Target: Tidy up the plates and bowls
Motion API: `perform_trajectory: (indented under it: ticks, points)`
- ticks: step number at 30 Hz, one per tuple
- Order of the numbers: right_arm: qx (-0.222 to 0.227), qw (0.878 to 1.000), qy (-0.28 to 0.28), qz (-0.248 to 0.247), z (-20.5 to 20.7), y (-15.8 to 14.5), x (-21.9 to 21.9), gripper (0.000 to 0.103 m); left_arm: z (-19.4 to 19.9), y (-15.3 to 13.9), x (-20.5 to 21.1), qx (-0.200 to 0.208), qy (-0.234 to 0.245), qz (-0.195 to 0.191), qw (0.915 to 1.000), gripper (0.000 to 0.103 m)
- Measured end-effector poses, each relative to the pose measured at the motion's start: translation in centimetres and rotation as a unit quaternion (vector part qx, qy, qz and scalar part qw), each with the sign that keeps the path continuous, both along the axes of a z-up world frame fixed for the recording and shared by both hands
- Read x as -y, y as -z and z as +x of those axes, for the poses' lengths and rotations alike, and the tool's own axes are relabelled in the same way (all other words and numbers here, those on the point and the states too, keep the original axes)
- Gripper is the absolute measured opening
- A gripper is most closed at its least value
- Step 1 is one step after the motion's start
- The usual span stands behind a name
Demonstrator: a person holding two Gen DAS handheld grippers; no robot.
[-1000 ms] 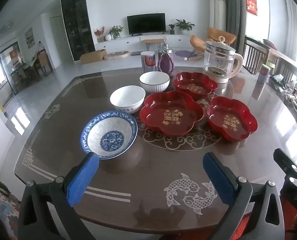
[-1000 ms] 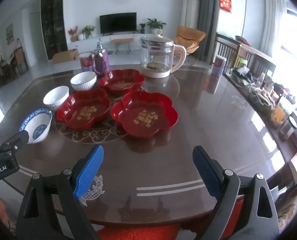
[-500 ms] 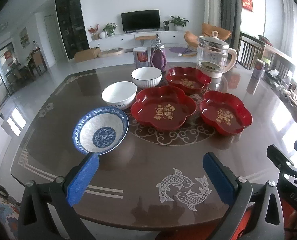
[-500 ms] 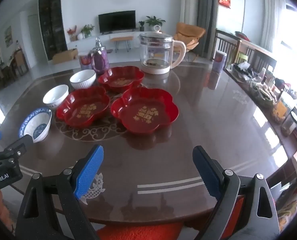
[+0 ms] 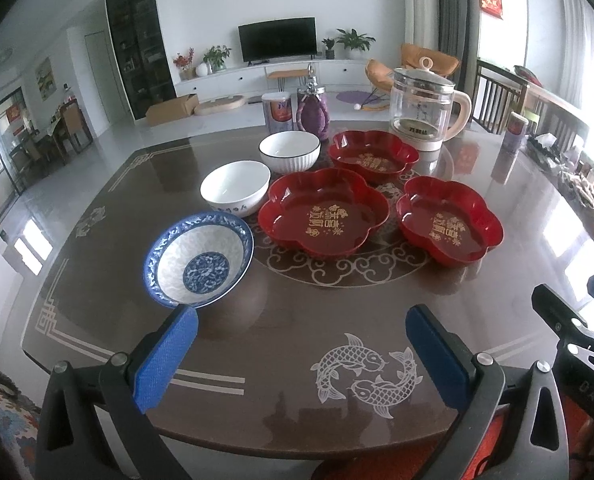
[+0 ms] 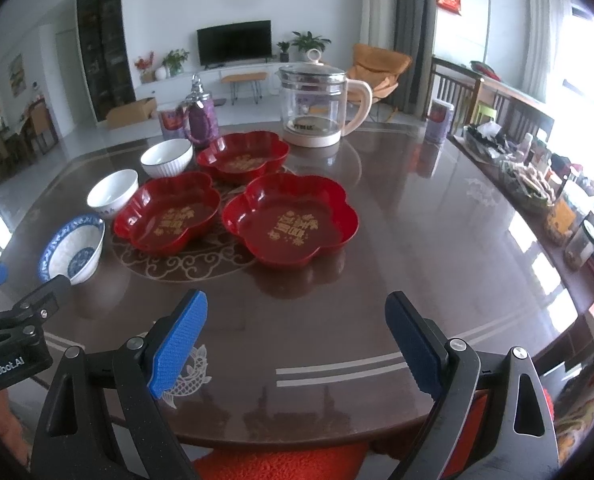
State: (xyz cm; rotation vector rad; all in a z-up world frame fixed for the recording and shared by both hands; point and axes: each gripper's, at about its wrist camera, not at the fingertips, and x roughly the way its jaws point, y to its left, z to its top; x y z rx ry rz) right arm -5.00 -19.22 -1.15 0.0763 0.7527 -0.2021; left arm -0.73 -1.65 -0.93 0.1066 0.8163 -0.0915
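Note:
On the dark round table (image 5: 289,320) stand three red flower-shaped plates: a middle one (image 5: 323,212), a right one (image 5: 449,222) and a far one (image 5: 373,156). Left of them sit a blue-patterned bowl (image 5: 199,258), a plain white bowl (image 5: 235,188) and a ribbed white bowl (image 5: 289,152). My left gripper (image 5: 303,356) hangs open over the near table edge, its left pad just in front of the blue bowl. My right gripper (image 6: 295,344) is open too, nothing between its pads, short of the nearest red plate (image 6: 291,218).
A glass kettle (image 5: 427,106) stands behind the plates, with a purple bottle (image 5: 313,110) and a can (image 5: 279,112) beside it. Another can (image 6: 439,120) and several snack packets (image 6: 529,176) line the table's right side. A red cushion (image 6: 281,460) lies below the near edge.
Both grippers have drawn back and up slightly from the table; the dishes look a little farther off. Nothing on the table has moved, and both grippers stay open.

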Motion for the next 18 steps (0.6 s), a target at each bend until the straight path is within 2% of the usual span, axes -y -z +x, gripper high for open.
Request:
perform_trajectory:
  ticks: [18]
  points:
    - [-0.006, 1.000, -0.001, 0.002, -0.04, 0.28, -0.12, 0.093, 0.09, 0.28, -0.08, -0.002, 0.001, 0.006, 1.0000, 0.103]
